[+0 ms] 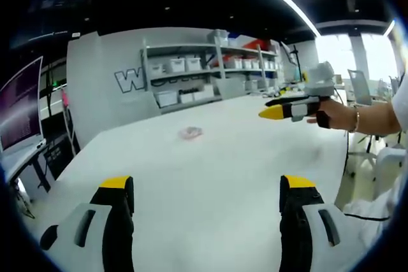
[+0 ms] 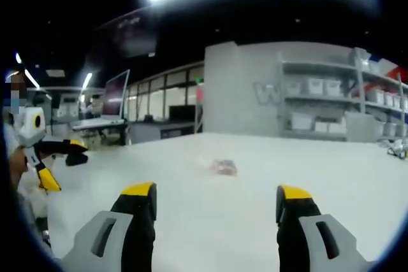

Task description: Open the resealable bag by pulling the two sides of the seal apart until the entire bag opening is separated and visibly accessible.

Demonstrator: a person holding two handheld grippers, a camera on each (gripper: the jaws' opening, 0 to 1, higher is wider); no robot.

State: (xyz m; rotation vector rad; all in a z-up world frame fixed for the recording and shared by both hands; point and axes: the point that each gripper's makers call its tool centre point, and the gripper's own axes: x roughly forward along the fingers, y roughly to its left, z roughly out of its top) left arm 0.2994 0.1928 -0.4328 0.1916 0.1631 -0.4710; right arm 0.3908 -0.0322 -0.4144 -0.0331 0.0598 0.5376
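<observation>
At the bottom of the left gripper view, the left gripper (image 1: 207,199) has its fingers spread wide with nothing between them; the right gripper (image 2: 217,211), low in its own view, is just as open and empty. Beyond both stretches the bare white counter (image 1: 210,170). The bag (image 1: 190,133) lies flat near the middle of the frame, well apart from either gripper. It looks light, thin and slippery, so each side of the seal probably wants pinching near the top edge. Shelves (image 1: 210,68) stand farthest back.
</observation>
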